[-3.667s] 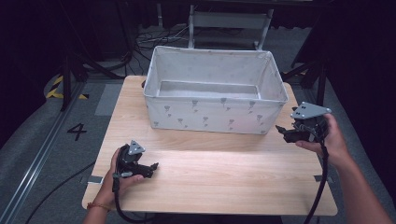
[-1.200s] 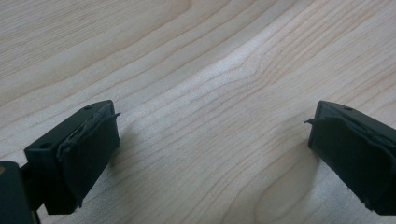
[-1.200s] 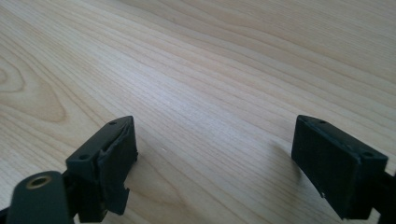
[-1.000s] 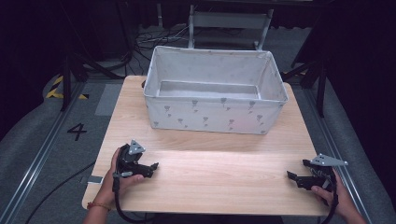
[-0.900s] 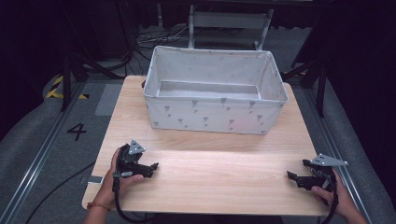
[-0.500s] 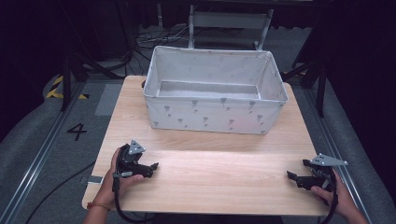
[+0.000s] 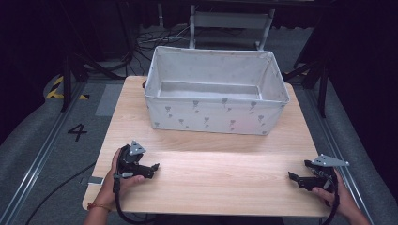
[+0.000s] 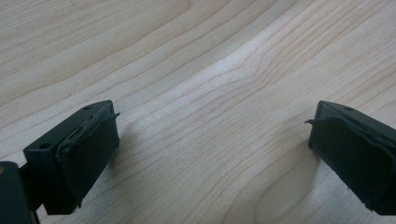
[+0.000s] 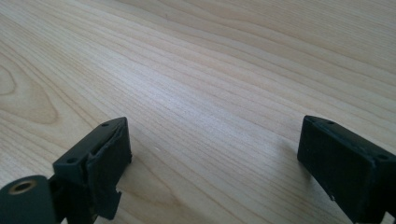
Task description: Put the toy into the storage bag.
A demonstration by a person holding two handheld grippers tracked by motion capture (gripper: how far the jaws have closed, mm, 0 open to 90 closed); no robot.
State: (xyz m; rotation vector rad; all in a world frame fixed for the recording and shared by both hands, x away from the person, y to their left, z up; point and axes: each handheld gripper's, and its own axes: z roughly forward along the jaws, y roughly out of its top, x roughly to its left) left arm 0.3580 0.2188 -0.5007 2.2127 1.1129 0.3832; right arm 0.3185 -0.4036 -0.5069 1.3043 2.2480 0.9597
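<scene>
Both grippers rest low on the pale wooden table (image 7: 211, 173), left gripper (image 7: 152, 167) near-left, right gripper (image 7: 293, 178) near-right, each with jaws spread wide on nothing. Well beyond sits the bin (image 7: 213, 115): white fabric, small grey print, open-topped.

The left gripper (image 7: 152, 167) sits at about 7 o'clock in the high view, held in the left hand (image 7: 119, 180), its jaws spread wide and pointing toward 3 o'clock. The right gripper (image 7: 293, 178) sits at about 4 o'clock — right hand (image 7: 335, 197) gripping it — jaws likewise wide apart, aimed toward 9 o'clock.
</scene>
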